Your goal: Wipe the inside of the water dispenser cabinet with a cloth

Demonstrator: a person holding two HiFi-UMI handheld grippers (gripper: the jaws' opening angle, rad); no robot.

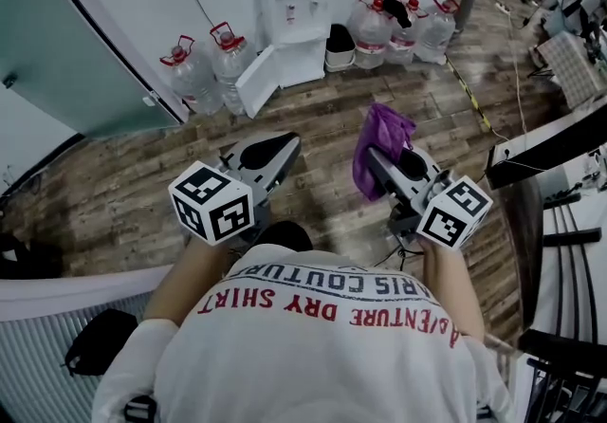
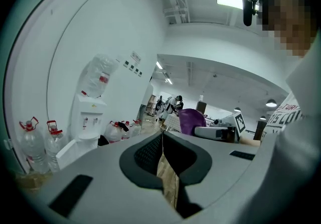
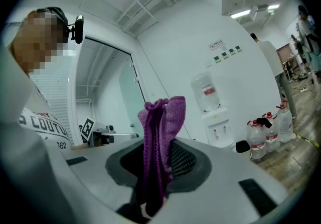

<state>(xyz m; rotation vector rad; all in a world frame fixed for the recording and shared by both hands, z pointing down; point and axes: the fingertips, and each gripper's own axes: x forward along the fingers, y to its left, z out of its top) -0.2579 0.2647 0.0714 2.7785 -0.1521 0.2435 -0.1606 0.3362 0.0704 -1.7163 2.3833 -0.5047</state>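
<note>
Pinching purple cloth (image 1: 383,134) in right gripper (image 1: 377,163) fingers | left gripper (image 1: 287,148) fingers pressed together | water dispenser (image 1: 295,9) well apart, cabinet door (image 1: 256,81) open

Cloth (image 3: 159,132): purple, coarse knit. Floor (image 1: 123,189): wood-look planks, matt. Water dispenser (image 1: 294,13), twelve o'clock: white, smooth, probably plastic. Bottles (image 1: 194,78): clear plastic.

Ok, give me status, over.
Left gripper shut, empty. Right gripper shut on purple cloth. Water dispenser ahead, cabinet door open, not yet reached. Water bottles flank it.
</note>
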